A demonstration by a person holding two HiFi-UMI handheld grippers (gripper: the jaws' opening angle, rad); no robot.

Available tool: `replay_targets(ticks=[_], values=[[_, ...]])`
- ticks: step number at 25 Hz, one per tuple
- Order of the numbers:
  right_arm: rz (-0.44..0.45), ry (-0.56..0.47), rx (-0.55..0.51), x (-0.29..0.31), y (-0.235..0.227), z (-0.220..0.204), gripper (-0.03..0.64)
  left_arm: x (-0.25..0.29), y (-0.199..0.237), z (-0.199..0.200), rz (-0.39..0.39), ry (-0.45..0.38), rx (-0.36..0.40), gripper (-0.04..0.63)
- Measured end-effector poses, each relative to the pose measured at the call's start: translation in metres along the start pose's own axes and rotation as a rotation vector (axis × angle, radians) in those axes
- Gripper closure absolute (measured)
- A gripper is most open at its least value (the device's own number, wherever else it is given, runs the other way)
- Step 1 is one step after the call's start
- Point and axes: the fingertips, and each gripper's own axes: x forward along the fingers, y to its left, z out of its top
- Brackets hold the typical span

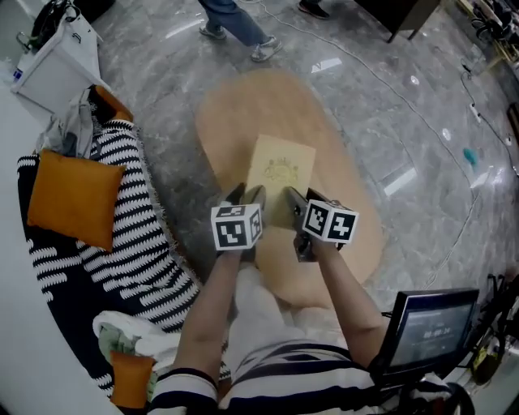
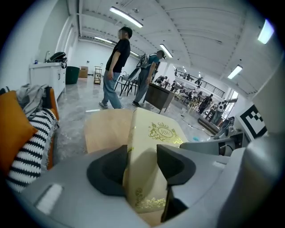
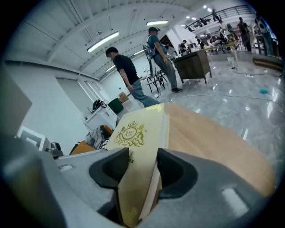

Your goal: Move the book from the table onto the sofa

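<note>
A cream book (image 1: 280, 172) with a gold crest is held above the oval wooden table (image 1: 340, 170), tilted with its far end pointing away from me. My left gripper (image 1: 246, 198) is shut on the book's near left edge. In the left gripper view the dark pads (image 2: 109, 171) press on both sides of the book (image 2: 151, 142). My right gripper (image 1: 298, 203) is shut on the near right edge, and in the right gripper view its jaws (image 3: 141, 168) clamp the cover and pages of the book (image 3: 136, 138). The sofa (image 1: 130, 243), draped in a black-and-white striped throw, lies to the left.
An orange cushion (image 1: 73, 198) rests on the sofa, and a second one (image 1: 130, 377) lies near its front end. A white cabinet (image 1: 53, 65) stands at the far left. A person's legs (image 1: 235, 20) pass beyond the table. A monitor (image 1: 430, 324) sits at the lower right.
</note>
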Motion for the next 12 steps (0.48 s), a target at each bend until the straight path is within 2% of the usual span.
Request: replay_targets(ticks=[12], values=[[0.075,-0.055,-0.094,-0.067,0.026,0.024,0.433,-0.071,-0.04,0.006,0.076,-0.152,-0.135,0.393]])
